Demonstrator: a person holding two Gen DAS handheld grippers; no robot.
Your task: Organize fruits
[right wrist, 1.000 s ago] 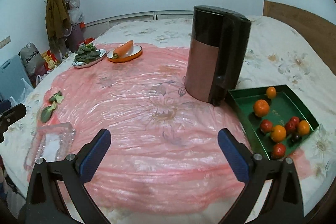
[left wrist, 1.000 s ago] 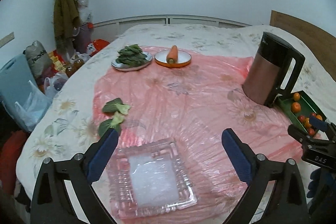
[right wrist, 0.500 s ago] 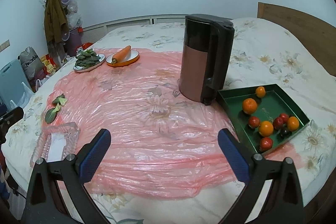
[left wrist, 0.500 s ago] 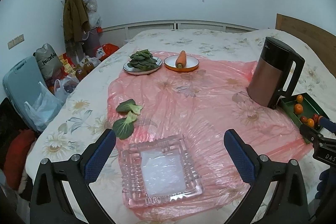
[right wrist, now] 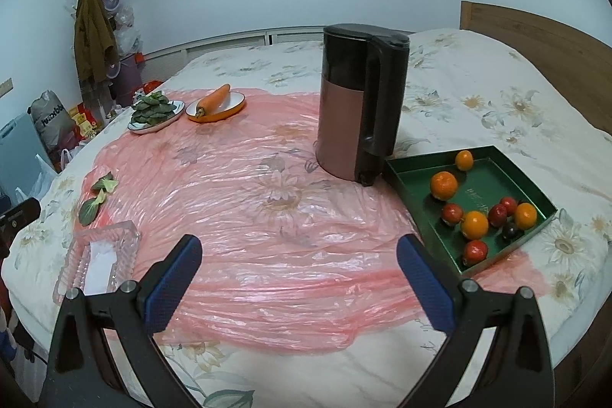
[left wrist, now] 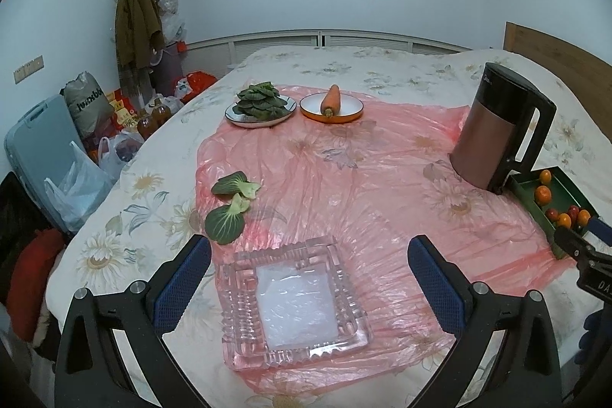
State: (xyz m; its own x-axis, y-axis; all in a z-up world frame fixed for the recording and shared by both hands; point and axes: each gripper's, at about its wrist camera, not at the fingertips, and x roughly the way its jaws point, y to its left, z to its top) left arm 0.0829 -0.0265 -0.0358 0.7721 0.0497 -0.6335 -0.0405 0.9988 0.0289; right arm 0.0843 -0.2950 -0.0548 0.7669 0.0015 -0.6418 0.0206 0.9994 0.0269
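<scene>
A green tray [right wrist: 493, 178] at the right of the bed holds several oranges, such as the biggest one [right wrist: 443, 185], and several small red fruits, such as one at the front [right wrist: 475, 250]. The tray also shows in the left wrist view [left wrist: 535, 195]. A clear glass dish [left wrist: 294, 297] lies empty on the pink plastic sheet [left wrist: 344, 186], right below my open, empty left gripper [left wrist: 310, 278]. My right gripper [right wrist: 298, 274] is open and empty above the sheet, left of the tray.
A brown-and-black kettle [right wrist: 359, 106] stands beside the tray. A plate of greens [left wrist: 262, 104] and an orange plate with a carrot [left wrist: 331, 102] sit at the back. Two loose green leaves [left wrist: 229, 205] lie left of the dish. Bags crowd the floor at left.
Both grippers have pulled back and up, so more of the bed shows. Nothing on the bed has moved. Both stay open.
</scene>
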